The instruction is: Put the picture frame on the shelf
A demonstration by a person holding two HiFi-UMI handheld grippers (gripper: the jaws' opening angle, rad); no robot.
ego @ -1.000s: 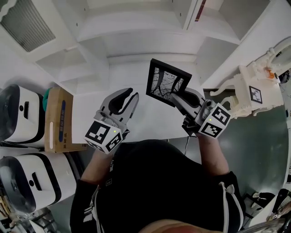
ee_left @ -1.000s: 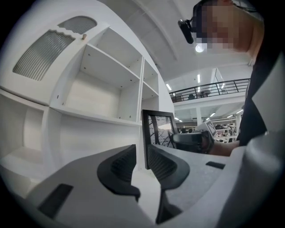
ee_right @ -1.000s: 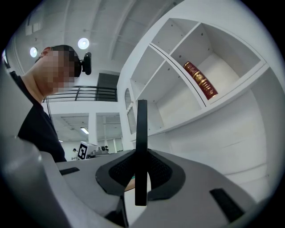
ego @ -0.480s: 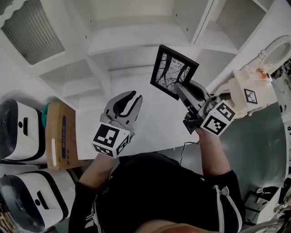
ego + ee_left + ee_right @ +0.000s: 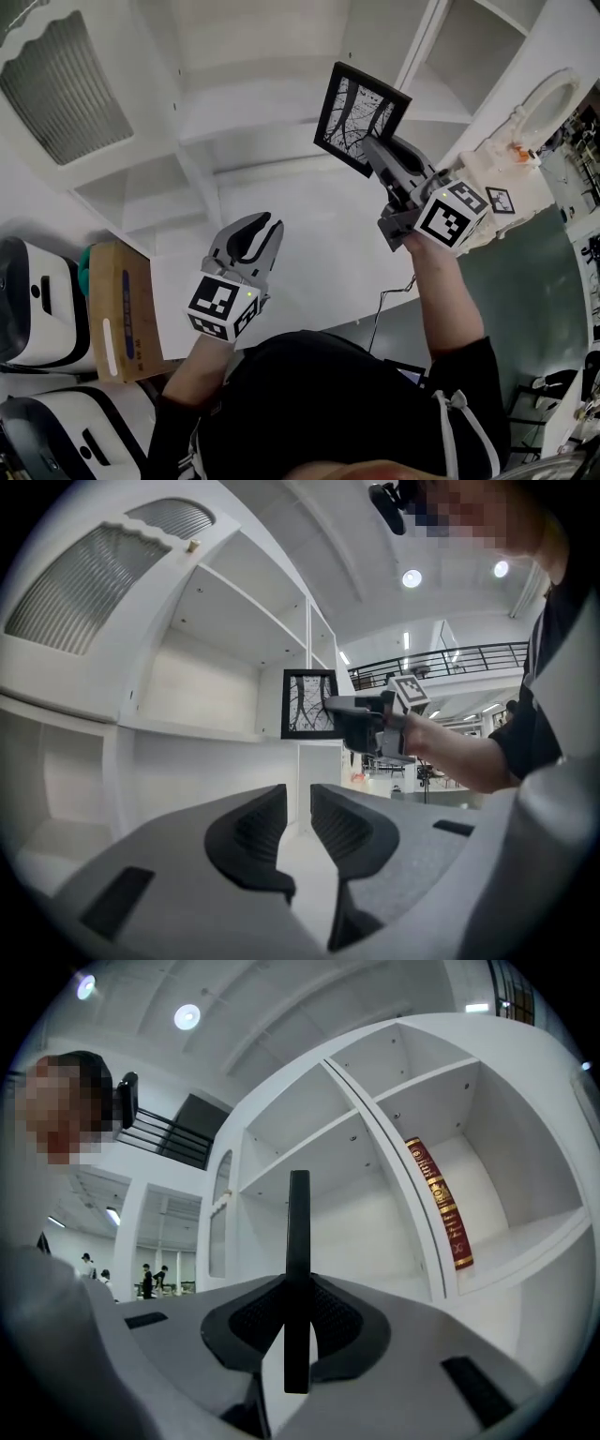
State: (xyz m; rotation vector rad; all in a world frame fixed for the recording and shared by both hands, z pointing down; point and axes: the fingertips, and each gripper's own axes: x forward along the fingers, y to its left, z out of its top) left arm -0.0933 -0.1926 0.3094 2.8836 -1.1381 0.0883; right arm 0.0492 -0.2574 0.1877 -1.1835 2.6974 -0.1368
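Observation:
The picture frame (image 5: 361, 114), black-rimmed with a black-and-white branch print, is held up in front of the white shelf unit (image 5: 272, 94). My right gripper (image 5: 382, 157) is shut on its lower edge. In the right gripper view the frame (image 5: 298, 1232) shows edge-on, pinched between the pads (image 5: 333, 1321), with open shelf compartments (image 5: 375, 1213) behind it. The left gripper view shows the frame (image 5: 309, 703) level with a shelf board (image 5: 187, 728). My left gripper (image 5: 261, 227) hangs lower over the white counter (image 5: 319, 244); its jaws (image 5: 298, 803) stand a narrow gap apart with nothing between them.
A red book (image 5: 441, 1204) leans in the right-hand compartment. A louvred cabinet door (image 5: 66, 89) is at the upper left. A cardboard box (image 5: 117, 300) and white machines (image 5: 33, 281) stand left of the counter; a white apparatus (image 5: 520, 141) stands at the right.
My right gripper has lifted the picture frame higher and further towards the shelf compartments. My left gripper has dropped back lower over the counter, its jaws unchanged.

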